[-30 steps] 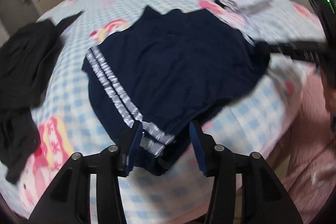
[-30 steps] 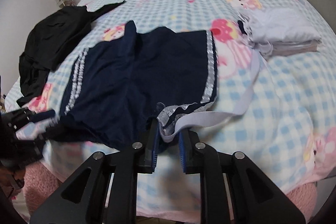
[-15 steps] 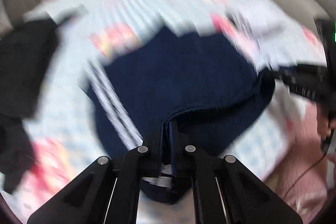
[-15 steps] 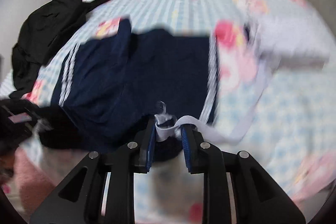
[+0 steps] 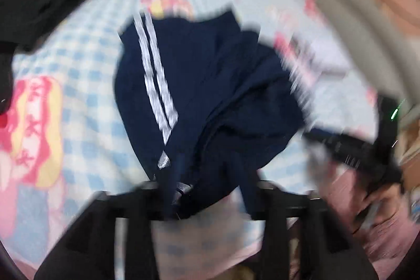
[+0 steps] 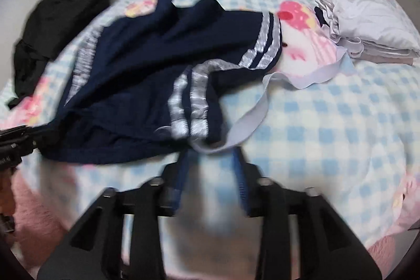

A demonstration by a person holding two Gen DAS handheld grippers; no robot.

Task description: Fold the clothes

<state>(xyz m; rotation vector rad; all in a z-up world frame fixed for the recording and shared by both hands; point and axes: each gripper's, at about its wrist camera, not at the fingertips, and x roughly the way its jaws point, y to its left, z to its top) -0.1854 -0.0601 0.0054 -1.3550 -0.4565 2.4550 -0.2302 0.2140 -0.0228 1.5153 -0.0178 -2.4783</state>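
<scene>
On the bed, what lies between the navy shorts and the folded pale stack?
In the right wrist view, between the navy shorts and the folded stack: checked bedsheet with a pink cartoon print, crossed by a loose pale strap.

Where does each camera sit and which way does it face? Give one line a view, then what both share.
Left wrist: on the left gripper, angled down at the navy shorts on the bed; its opening jaws straddle the hem; the right gripper shows at right.
Right wrist: on the right gripper, facing up the bed; jaws opening; the left gripper at left edge.
Shared: shorts, black clothes, folded pile.
</scene>
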